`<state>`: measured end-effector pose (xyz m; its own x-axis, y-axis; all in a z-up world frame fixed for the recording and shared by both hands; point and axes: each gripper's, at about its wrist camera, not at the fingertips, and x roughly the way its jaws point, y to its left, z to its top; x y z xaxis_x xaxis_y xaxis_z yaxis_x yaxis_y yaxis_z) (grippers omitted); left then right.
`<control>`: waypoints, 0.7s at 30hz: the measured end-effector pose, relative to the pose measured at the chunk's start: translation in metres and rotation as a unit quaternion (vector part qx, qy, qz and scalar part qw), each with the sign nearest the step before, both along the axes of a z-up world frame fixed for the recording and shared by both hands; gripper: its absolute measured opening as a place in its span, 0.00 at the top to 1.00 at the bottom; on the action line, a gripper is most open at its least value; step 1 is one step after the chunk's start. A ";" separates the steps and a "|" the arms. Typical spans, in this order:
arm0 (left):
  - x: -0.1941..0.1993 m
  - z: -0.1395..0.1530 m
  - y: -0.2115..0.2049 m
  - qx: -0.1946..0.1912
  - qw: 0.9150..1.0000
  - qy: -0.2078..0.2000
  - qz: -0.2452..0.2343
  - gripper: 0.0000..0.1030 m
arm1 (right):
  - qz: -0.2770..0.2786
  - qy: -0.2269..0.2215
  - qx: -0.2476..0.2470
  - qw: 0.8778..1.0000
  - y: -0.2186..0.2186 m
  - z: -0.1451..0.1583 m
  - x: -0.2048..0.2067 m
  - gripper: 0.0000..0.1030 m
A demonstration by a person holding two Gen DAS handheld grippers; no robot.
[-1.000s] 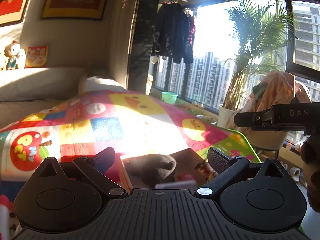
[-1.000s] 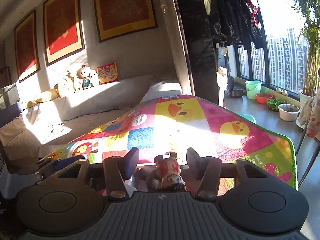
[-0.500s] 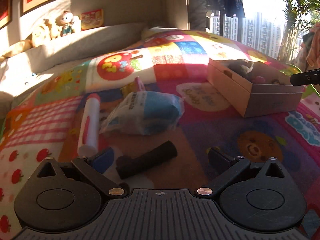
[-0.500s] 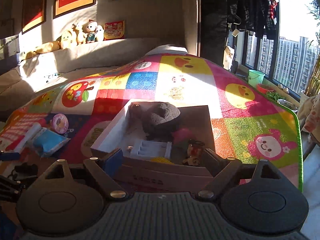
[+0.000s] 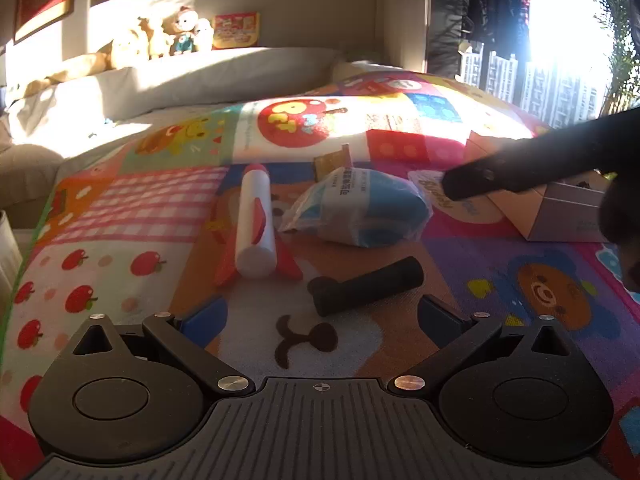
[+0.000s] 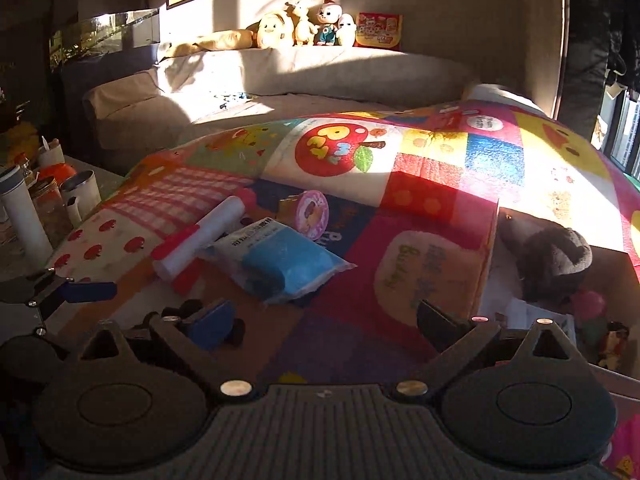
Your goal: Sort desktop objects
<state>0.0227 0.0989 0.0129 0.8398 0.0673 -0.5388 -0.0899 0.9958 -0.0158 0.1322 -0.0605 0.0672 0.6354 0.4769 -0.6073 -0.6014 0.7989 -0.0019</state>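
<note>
My left gripper (image 5: 320, 316) is open and empty, low over the colourful mat, just short of a black cylinder (image 5: 366, 286). Beyond it lie a white and red lint roller (image 5: 255, 224) and a blue and white plastic pack (image 5: 360, 210). My right gripper (image 6: 320, 320) is open and empty, between the pack (image 6: 280, 260) and the cardboard box (image 6: 490, 240). The box holds a dark plush toy (image 6: 552, 258), a pink ball and a small figure. A pink round tin (image 6: 312, 216) stands behind the pack. The roller also shows in the right wrist view (image 6: 200, 236).
The right gripper's finger (image 5: 520, 168) crosses the left wrist view in front of the box (image 5: 560, 216). The left gripper's blue pad (image 6: 86, 290) shows at the left edge. A sofa with plush toys (image 6: 304, 24) is behind. Cups and jars (image 6: 52, 200) stand at the left.
The right gripper has let go of the small figure, now in the box, and swung left toward the loose objects. The left gripper has dropped closer to the black cylinder.
</note>
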 end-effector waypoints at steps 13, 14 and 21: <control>0.007 -0.005 0.016 -0.059 0.998 0.022 0.008 0.00 | -0.049 0.115 -0.015 0.992 0.115 -0.026 0.151 0.13; 0.008 -0.006 0.019 -0.067 0.997 0.026 0.010 0.00 | -0.051 0.121 -0.024 0.991 0.121 -0.032 0.156 0.20; 0.010 -0.008 0.024 -0.083 0.996 0.033 0.013 0.00 | -0.051 0.107 -0.049 0.992 0.113 -0.034 0.142 0.43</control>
